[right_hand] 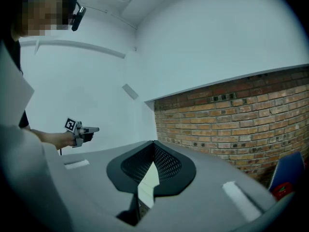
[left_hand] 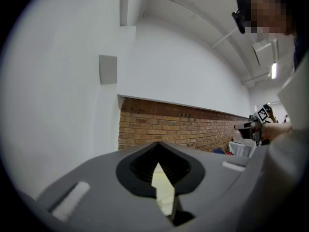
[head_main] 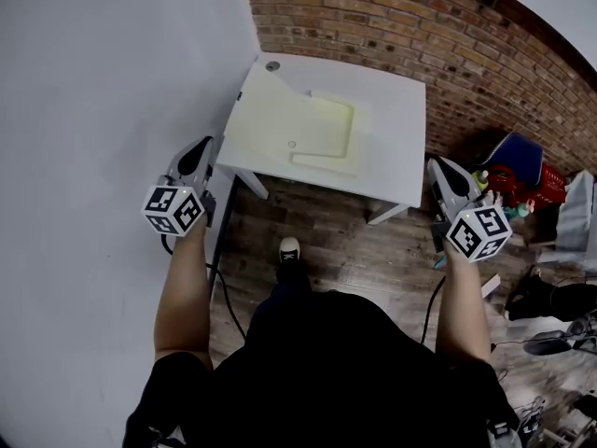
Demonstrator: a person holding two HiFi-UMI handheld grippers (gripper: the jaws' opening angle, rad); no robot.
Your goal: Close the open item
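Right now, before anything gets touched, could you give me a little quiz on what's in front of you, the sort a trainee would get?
1. True or false: a pale yellow panel lies on the white table.
2. What stands behind the table? A: a brick wall. B: a window. C: a bookshelf.
3. In the right gripper view, what sits between the fingers of the right gripper?

Key
1. True.
2. A, the brick wall.
3. Nothing; the fingers are closed together and hold no object.
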